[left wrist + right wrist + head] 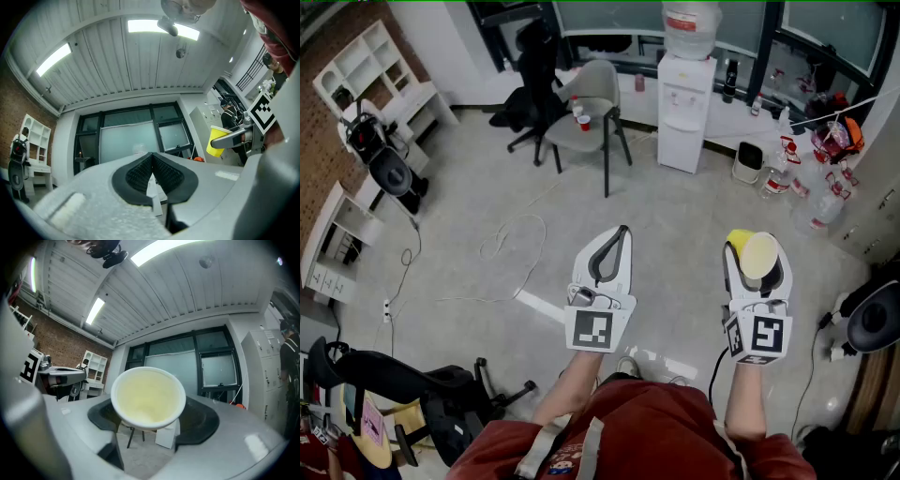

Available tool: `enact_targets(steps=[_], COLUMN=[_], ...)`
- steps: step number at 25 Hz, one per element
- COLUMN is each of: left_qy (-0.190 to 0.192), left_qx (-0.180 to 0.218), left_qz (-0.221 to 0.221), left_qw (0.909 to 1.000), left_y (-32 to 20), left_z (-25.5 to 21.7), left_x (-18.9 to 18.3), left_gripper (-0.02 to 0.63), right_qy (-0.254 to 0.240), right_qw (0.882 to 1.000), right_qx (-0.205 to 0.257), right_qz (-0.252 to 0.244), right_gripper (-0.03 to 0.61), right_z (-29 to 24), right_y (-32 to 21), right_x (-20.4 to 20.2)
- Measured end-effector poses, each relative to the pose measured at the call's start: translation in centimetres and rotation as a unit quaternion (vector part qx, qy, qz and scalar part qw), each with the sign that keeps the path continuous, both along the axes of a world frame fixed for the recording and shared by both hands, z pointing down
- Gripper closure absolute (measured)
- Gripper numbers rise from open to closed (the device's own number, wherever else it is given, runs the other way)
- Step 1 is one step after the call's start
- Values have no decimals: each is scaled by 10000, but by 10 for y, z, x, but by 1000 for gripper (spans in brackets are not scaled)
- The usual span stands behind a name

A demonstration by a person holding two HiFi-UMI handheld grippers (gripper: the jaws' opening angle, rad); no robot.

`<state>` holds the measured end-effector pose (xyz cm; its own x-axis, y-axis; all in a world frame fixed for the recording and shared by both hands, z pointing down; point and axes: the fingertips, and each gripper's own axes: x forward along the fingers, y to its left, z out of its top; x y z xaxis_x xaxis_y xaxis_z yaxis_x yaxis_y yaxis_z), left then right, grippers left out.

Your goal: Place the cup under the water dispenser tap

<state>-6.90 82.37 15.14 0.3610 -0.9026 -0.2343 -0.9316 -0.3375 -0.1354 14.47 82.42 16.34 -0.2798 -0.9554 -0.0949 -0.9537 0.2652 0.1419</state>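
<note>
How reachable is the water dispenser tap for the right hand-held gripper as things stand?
Probably not from here. The right hand-held gripper, shut on the yellow cup, is across the room from the water dispenser. The floor between looks free and the chair stands aside, so walking closer should do.

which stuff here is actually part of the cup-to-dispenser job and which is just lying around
For the job:
- yellow cup, held in the right hand-held gripper
- water dispenser by the windows

Just lying about:
- grey chair with a red cup on its seat
- loose cable on the floor
- white shelves
- bottles by the wall
</note>
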Motion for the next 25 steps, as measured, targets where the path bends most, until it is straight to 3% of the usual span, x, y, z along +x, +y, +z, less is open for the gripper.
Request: enact_targets(steps=[8,17,25], left_qy=[109,125,109], left_qx=[-11,-101,-210], left_qz=[52,194,123], left_qw=[9999,9997,9996], left_y=[-22,-50,-95], left_z=[10,25,38], left_x=[-42,-58,-61], left_gripper=[615,615,615], right_qy=[73,-49,-176], right_qw=[9999,9998,9996], right_qx=[-97,-126,-196], right_qz=[30,175,100], right_gripper=[253,250,249], right_z=[11,21,38], right_y=[-21,-40,-89], right_x=[-45,-59,-60])
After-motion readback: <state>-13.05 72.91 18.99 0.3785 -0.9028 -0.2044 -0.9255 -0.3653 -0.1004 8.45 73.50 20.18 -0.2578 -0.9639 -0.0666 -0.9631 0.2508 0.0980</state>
